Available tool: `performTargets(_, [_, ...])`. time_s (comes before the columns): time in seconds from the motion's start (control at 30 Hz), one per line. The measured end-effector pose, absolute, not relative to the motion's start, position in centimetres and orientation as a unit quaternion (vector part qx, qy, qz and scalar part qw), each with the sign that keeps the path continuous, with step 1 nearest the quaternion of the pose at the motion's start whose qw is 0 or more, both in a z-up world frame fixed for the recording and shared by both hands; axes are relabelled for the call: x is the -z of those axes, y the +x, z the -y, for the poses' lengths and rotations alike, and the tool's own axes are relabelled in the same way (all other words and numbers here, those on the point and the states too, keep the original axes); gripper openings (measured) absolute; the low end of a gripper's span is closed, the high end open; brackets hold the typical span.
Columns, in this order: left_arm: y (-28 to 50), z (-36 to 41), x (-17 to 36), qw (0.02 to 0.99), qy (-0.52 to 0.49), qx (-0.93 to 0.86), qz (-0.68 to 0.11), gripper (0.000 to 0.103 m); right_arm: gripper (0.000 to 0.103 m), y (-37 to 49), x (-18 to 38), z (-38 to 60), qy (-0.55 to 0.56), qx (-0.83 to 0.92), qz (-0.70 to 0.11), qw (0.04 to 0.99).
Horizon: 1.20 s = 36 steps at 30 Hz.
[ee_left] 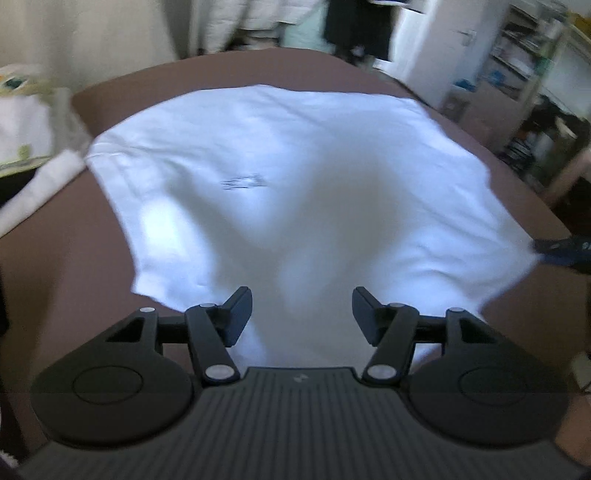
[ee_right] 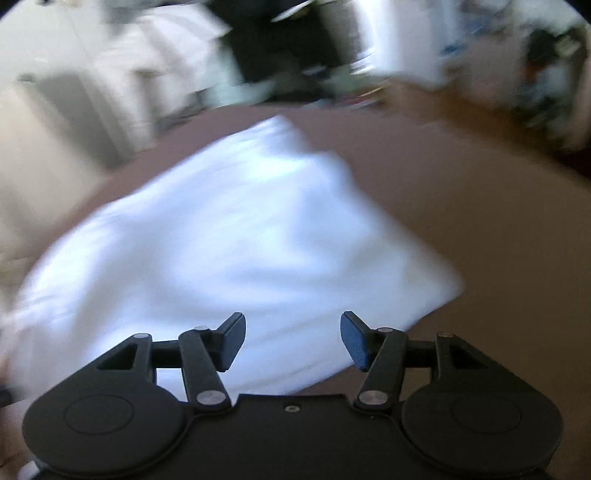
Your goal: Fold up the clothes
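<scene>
A white T-shirt (ee_left: 288, 192) lies spread flat on a brown surface (ee_left: 66, 258), with a small dark mark near its middle. My left gripper (ee_left: 302, 314) is open and empty, held above the shirt's near edge. The right gripper's dark tip (ee_left: 561, 249) shows at the shirt's right edge. In the right wrist view the same shirt (ee_right: 229, 251) lies on the brown surface (ee_right: 480, 240). My right gripper (ee_right: 292, 341) is open and empty above the shirt's near right part. That view is motion-blurred.
Folded white cloth (ee_left: 40, 188) and a white bag (ee_left: 22, 122) lie at the left edge. Dark hanging clothes (ee_left: 354, 26), a white door (ee_left: 439, 48) and shelves (ee_left: 532, 55) stand beyond the surface. A pale cabinet (ee_right: 62, 110) is at the far left.
</scene>
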<state>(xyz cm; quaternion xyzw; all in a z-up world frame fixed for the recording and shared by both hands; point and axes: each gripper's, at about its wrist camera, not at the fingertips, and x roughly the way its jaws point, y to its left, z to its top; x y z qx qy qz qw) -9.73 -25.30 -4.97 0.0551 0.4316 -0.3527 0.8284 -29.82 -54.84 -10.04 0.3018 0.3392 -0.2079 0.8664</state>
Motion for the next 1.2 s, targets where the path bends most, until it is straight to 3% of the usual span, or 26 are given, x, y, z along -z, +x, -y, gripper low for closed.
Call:
performTargets(0.1, [-11.5, 26.4, 4.4, 0.817, 0.080, 0.394, -0.414, 0.059, 0.063, -29.0, 12.1, 51.2, 0.353, 0.091, -0.365, 0.857])
performTargets(0.23, [-13.1, 27.8, 4.9, 0.777, 0.096, 0.451, -0.429, 0.061, 0.063, -25.3, 13.5, 46.9, 0.290, 0.032, -0.426, 0.857])
performTargets(0.3, [-13.3, 28.6, 6.1, 0.762, 0.117, 0.455, -0.446, 0.066, 0.060, -23.6, 14.2, 45.3, 0.267, 0.024, -0.435, 0.860])
performTargets(0.33, [-13.3, 29.0, 6.7, 0.757, 0.129, 0.453, -0.453, 0.067, 0.037, -22.8, 14.9, 45.0, 0.266, 0.026, -0.437, 0.859])
performTargets(0.37, [-13.3, 29.4, 7.3, 0.754, 0.142, 0.447, -0.460, 0.067, 0.021, -22.1, 15.5, 44.9, 0.259, 0.031, -0.442, 0.858])
performTargets(0.4, [-13.2, 29.6, 7.9, 0.760, 0.159, 0.426, -0.464, 0.067, 0.012, -21.5, 15.8, 45.0, 0.246, 0.040, -0.449, 0.858])
performTargets(0.47, [-13.2, 29.8, 8.6, 0.777, 0.188, 0.385, -0.462, 0.062, 0.011, -22.5, 15.4, 45.3, 0.252, 0.052, -0.446, 0.857])
performTargets(0.57, [-12.9, 29.3, 8.3, 0.808, 0.218, 0.335, -0.433, 0.044, 0.011, -25.8, 14.4, 45.5, 0.326, 0.055, -0.424, 0.843])
performTargets(0.73, [-12.0, 28.9, 7.7, 0.826, 0.215, 0.303, -0.424, 0.044, 0.011, -31.3, 13.1, 44.4, 0.362, 0.086, -0.410, 0.833])
performTargets(1.03, [-11.8, 29.1, 8.8, 0.819, 0.230, 0.301, -0.431, 0.047, 0.011, -34.7, 2.9, 44.4, 0.244, 0.152, -0.290, 0.913])
performTargets(1.2, [-11.7, 28.8, 8.5, 0.825, 0.216, 0.304, -0.424, 0.048, 0.011, -32.4, -0.3, 44.9, 0.201, 0.130, -0.241, 0.941])
